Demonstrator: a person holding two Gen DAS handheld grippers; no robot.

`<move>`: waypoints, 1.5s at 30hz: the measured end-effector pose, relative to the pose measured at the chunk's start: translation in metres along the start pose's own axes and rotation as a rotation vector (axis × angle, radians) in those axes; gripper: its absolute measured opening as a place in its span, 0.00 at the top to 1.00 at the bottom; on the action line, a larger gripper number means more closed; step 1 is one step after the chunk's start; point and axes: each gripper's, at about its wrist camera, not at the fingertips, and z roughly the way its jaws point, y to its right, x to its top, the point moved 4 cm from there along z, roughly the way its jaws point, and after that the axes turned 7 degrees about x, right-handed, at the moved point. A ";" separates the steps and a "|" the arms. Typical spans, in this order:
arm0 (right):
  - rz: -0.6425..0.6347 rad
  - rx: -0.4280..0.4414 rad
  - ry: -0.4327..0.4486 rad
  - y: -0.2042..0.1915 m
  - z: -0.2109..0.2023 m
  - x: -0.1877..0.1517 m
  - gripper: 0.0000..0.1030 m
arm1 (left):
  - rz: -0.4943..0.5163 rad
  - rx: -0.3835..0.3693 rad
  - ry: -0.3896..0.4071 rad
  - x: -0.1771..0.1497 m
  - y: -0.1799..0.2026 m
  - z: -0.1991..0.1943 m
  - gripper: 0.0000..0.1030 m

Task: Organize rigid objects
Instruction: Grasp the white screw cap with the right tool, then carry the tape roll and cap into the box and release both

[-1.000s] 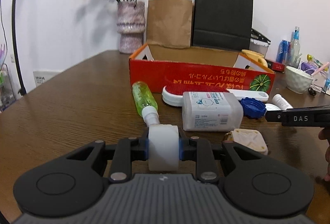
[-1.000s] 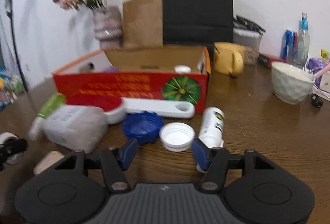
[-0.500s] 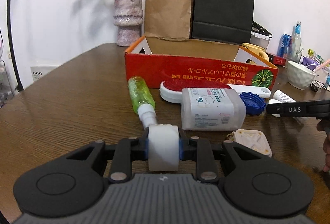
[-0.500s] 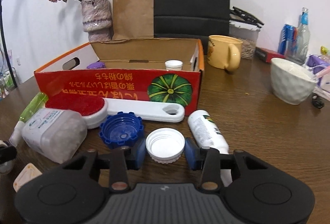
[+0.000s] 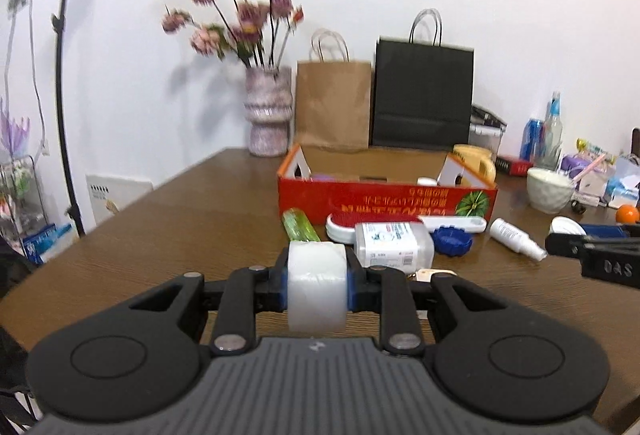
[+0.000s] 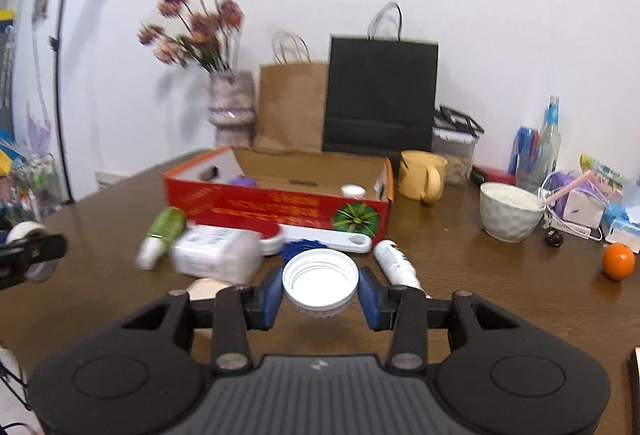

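1. White roll (image 5: 317,285): clamped between your left gripper (image 5: 317,289) jaws, off the table.
2. White cap (image 6: 320,281): pinched by your right gripper (image 6: 320,293), open side up; keep it level.
3. Red box (image 6: 280,205): ahead of both jaws; clear its near wall before releasing.

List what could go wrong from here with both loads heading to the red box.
1. The white lid sits between the right hand-held gripper's pads by its rim only; it might slip out.
2. The left hand-held gripper holds a white roll; both aiming at the box together could collide.
3. Bottles and a brush lie before the box; a low approach may knock them.
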 end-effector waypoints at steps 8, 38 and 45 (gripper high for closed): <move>-0.035 0.014 0.177 -0.050 -0.084 -0.017 0.62 | -0.043 -0.004 0.167 0.002 -0.015 -0.077 0.76; -0.016 0.072 0.183 -0.028 -0.039 0.028 0.62 | -0.028 -0.039 0.142 0.040 -0.004 -0.027 0.76; 0.042 0.128 0.106 0.018 0.043 0.094 0.62 | -0.012 -0.124 0.097 0.103 0.010 0.068 0.76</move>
